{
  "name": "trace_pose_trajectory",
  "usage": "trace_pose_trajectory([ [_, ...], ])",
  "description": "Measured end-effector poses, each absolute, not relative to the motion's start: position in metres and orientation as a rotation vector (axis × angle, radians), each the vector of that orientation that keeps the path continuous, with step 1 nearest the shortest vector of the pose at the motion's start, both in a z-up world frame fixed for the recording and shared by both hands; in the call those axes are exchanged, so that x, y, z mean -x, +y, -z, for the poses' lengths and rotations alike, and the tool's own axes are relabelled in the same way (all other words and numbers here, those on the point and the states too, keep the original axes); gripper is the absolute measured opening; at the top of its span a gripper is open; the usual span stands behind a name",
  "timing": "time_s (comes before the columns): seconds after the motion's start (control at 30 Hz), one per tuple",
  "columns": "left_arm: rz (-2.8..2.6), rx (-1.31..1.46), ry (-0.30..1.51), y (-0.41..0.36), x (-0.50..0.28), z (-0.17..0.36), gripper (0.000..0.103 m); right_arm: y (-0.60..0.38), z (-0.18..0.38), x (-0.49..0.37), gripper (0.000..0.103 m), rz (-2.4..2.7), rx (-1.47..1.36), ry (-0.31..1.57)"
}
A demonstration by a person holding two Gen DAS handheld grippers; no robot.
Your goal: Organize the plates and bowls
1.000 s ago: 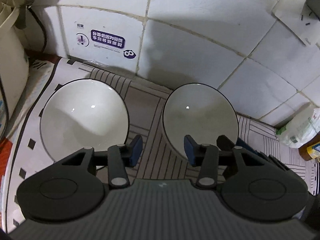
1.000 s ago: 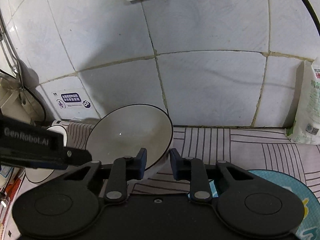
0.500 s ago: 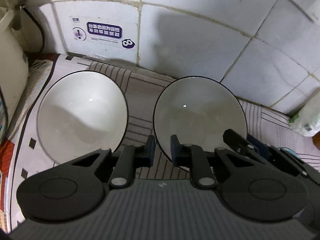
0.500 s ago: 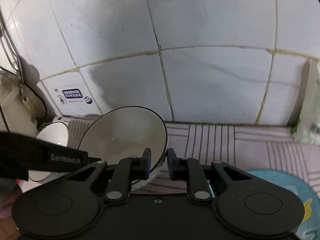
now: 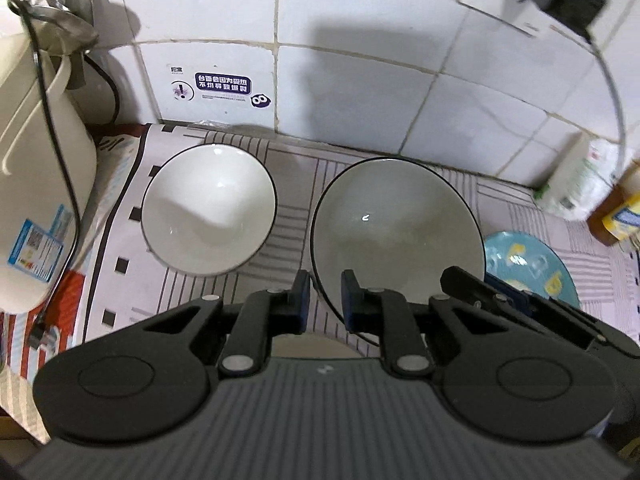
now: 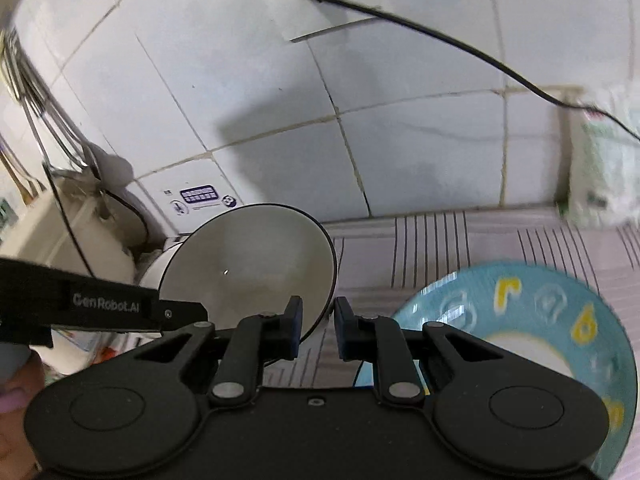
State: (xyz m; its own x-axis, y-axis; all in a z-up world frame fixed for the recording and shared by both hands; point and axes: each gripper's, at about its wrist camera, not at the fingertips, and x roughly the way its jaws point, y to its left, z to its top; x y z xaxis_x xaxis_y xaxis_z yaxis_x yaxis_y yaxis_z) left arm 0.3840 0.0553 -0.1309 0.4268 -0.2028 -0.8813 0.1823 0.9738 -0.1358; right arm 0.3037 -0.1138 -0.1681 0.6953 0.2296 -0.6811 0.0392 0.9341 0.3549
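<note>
**Both grippers pinch one white bowl by its rim**

Nearest the left camera, the left gripper [image 5: 325,300] has its two dark blue-padded fingers pressed onto the near rim of the large white ceramic bowl with a thin black edge [image 5: 396,232], one finger outside the wall and one inside. The right gripper [image 6: 316,326] pinches the same bowl [image 6: 256,264] at its other side, its fingers closed over the rim just ahead of it (its black body also shows at the lower right of the left view). The bowl sits tilted between the two, its open side turned toward the cameras.

Just to the left of the left gripper, a little farther on, a second, smaller white round bowl with a black rim [image 5: 210,210] rests on the striped pink-and-grey cloth mat [image 5: 292,184], apart from the held bowl. To the right of the right gripper and close below it lies the light blue round plate with yellow and white figures [image 6: 532,320], partly under the gripper's body.

Farther left stands a cream-coloured plastic appliance with a black cord [image 5: 36,184]. Beyond everything is the white tiled wall [image 5: 352,92], carrying a small dark blue warning sticker [image 5: 223,84] behind the smaller bowl. Off to the far right, a blurred white-and-green plastic package [image 6: 604,176] leans by the wall.
</note>
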Motion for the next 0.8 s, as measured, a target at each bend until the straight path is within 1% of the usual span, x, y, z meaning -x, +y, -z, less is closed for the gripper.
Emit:
trace_pose_trajectory([
  [0.2, 0.220, -0.059, 1.074, 0.059, -0.351, 0.117, 0.015, -0.108, 0.150, -0.271, 0.021, -0.127, -0.379, 0.785],
  [0.37, 0.191, -0.131, 1.034, 0.062, -0.327, 0.111, 0.015, -0.095, 0.149, -0.252, 0.021, -0.143, -0.403, 0.785],
  [0.8, 0.168, -0.137, 1.071, 0.088, -0.292, 0.126, 0.015, -0.068, 0.155, -0.209, 0.021, -0.189, -0.379, 0.737],
])
